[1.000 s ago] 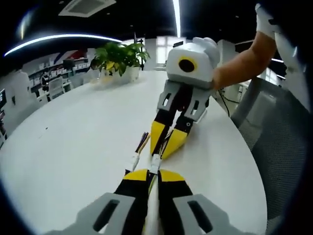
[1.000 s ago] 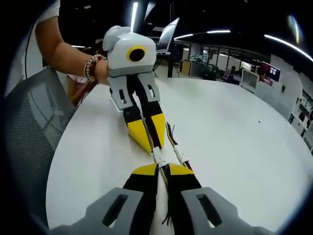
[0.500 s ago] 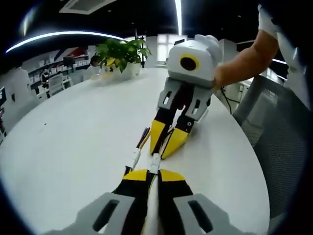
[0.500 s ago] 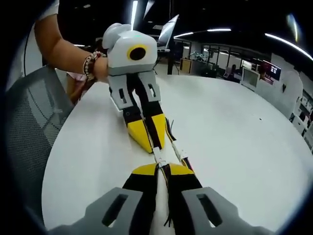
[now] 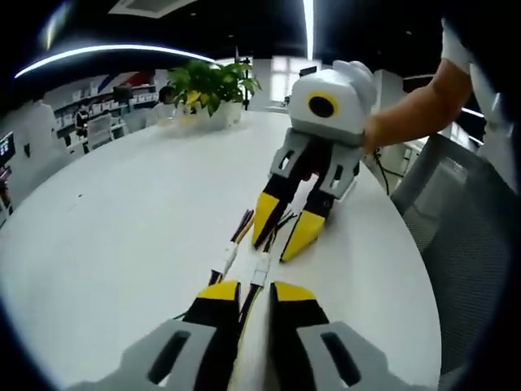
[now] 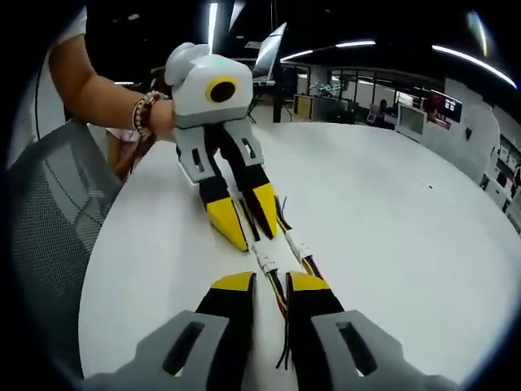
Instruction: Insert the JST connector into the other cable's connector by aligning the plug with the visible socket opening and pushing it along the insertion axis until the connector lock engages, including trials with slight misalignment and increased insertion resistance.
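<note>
The left yellow-tipped gripper [image 5: 246,291] and the right yellow-tipped gripper [image 6: 267,283] are pointed at each other, low over the round white table [image 5: 122,220], and each is seen with jaws apart. Between them, the small white joined connectors [image 6: 267,262] with thin coloured wires are lying on the table. A green potted plant [image 5: 210,90] is seen in the left gripper view; a wrist with a bead bracelet [image 6: 140,114] is seen in the right gripper view.

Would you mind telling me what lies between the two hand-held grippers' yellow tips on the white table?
In the left gripper view, two small white connectors with multicoloured wires lie side by side on the white table.
</note>
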The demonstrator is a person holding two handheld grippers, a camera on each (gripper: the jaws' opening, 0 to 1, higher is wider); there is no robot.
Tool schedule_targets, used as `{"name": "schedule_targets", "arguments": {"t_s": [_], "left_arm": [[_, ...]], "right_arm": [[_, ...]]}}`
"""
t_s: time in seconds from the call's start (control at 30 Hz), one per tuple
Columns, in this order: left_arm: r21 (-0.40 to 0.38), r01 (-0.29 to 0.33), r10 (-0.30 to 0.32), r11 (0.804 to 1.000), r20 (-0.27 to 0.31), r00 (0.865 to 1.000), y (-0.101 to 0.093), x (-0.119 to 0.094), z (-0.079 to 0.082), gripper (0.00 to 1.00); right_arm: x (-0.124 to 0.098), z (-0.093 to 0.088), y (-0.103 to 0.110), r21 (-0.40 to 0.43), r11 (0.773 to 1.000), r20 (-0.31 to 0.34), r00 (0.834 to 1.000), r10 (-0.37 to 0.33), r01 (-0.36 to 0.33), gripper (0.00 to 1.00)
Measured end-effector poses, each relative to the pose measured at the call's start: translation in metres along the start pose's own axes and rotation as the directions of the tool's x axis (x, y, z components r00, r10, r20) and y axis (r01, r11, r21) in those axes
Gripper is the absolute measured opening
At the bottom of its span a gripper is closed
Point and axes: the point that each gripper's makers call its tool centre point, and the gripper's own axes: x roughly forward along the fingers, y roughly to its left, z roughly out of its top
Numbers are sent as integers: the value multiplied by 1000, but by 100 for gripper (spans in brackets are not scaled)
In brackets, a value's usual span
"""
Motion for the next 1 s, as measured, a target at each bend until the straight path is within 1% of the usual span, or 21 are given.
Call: {"name": "schedule_targets", "arguments": {"t_s": [0.1, 0.17, 0.2, 0.23, 0.27, 0.43, 0.53, 0.6, 0.67, 0.8, 0.93, 1.0], "left_arm": [[-2, -2, 2, 1000, 8, 1000, -1, -3, 4, 9], [-10, -4, 5, 1000, 24, 1000, -2, -5, 9, 11], [-23, -4, 4, 1000, 34, 999, -2, -5, 11, 13], [-54, -1, 4, 999, 51, 999, -3, -6, 15, 15], [-65, 0, 4, 998, 55, 998, -3, -7, 17, 16], [-38, -7, 9, 999, 61, 998, -5, -11, 23, 17], [-33, -13, 15, 999, 72, 997, -6, -15, 28, 21], [-30, -21, 24, 999, 78, 997, -5, -17, 31, 25], [-36, -32, 35, 999, 83, 996, -3, -19, 34, 32], [-49, -44, 49, 998, 104, 993, -2, -27, 41, 35], [-98, -62, 75, 993, 137, 988, 0, -33, 50, 44], [-105, -70, 85, 992, 143, 986, 1, -35, 52, 48]], "right_arm": [[-4, 3, 2, -1, 1000, 7, 1000, -2, 2, 13], [-7, 6, 3, 0, 1000, 14, 1000, -5, 5, 14], [-7, 7, 3, -1, 1000, 15, 1000, -7, 7, 14], [-9, 8, 2, -1, 1000, 15, 1000, -12, 12, 15], [-9, 9, 2, -1, 1000, 17, 1000, -15, 15, 15], [-13, 12, 0, -2, 1000, 19, 999, -29, 29, 17], [-16, 16, -1, -5, 999, 24, 999, -40, 40, 18], [-18, 18, -1, 0, 999, 27, 999, -45, 45, 20], [-20, 21, -1, 9, 999, 31, 998, -52, 52, 22], [-25, 29, -3, 19, 997, 55, 996, -70, 69, 22], [-30, 38, -6, 47, 995, 88, 992, -95, 91, 26], [-32, 42, -7, 58, 993, 106, 989, -106, 100, 27]]}}
